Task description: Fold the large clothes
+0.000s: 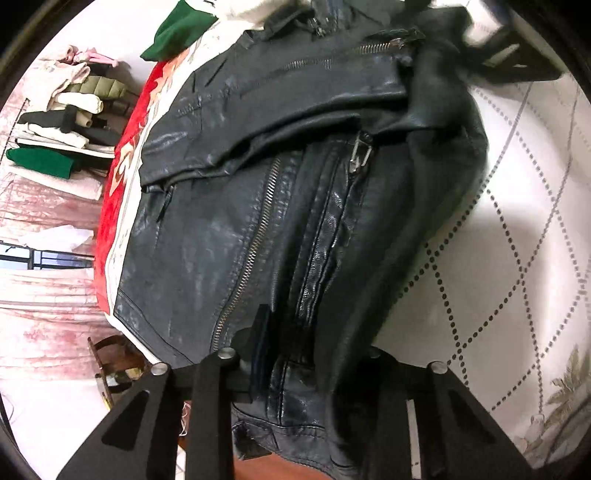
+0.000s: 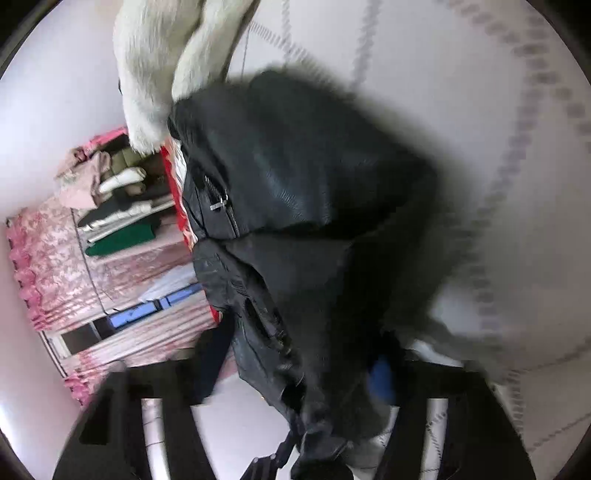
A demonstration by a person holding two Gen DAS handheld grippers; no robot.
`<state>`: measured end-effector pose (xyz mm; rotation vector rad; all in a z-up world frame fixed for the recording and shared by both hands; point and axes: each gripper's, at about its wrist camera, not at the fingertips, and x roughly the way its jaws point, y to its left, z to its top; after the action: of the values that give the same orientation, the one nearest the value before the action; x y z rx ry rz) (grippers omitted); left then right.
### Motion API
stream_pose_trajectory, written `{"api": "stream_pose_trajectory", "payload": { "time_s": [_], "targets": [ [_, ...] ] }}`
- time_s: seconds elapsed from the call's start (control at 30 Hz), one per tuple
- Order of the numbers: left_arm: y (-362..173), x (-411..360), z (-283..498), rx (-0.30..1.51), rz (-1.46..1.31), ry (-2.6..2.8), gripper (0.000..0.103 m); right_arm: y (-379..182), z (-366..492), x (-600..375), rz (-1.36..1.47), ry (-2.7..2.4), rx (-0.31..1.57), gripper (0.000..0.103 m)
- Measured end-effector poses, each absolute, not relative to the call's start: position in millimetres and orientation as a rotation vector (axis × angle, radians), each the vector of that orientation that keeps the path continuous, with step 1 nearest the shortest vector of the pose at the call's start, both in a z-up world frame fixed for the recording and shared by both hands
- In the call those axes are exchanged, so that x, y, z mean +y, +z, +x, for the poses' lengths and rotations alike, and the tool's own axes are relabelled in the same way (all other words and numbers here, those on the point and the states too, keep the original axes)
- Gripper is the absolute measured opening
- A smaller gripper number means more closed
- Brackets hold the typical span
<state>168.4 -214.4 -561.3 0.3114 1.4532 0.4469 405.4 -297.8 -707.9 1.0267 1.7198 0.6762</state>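
Shiny black leather jacket (image 1: 280,206) lying on white quilted bed (image 1: 517,236). Left gripper (image 1: 295,373) clamped on hem. Right gripper (image 2: 325,417) too blurry to tell. Might slip: slick, heavy leather.

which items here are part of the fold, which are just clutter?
In the job: black leather jacket; left claw, gripping its hem; right claw, jacket bunched in it.

Lying about: stack of clothes; green garment; white fluffy garment; red blanket; quilted sheet.

The left gripper (image 1: 310,354) is clamped on the leather jacket's (image 1: 258,206) hem; the right gripper (image 2: 332,424), blurred, pinches the jacket's dark fabric.
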Motion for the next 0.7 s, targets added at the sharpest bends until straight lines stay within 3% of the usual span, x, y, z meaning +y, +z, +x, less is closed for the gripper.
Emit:
{"api": "stream_pose_trajectory", "payload": {
  "time_s": [0.1, 0.17, 0.3, 0.5, 0.7],
  "targets": [
    [-536.3, -203.6, 166.3, 1.415, 0.292, 0.408, 0.015, -691.8, 402.9, -282.7, 0.979, 0.619, 1.715, 0.02],
    [-517.5, -198.1, 164.6, 1.396, 0.267, 0.382, 0.003, -664.5, 402.2, -273.3, 0.945, 0.602, 1.707, 0.019],
    [-476.3, -166.0, 157.4, 1.349, 0.216, 0.347, 0.003, -592.4, 403.9, -243.0, 0.863, 0.61, 1.674, 0.018],
    [-445.9, -50.0, 161.1, 1.352, -0.037, 0.341, 0.005, -511.1, 416.3, -128.9, 0.648, 0.596, 1.672, 0.018],
    [-477.2, 72.1, 169.7, 1.358, -0.259, 0.386, 0.009, -509.6, 428.9, 9.9, 0.429, 0.545, 1.703, 0.018]
  ]
}}
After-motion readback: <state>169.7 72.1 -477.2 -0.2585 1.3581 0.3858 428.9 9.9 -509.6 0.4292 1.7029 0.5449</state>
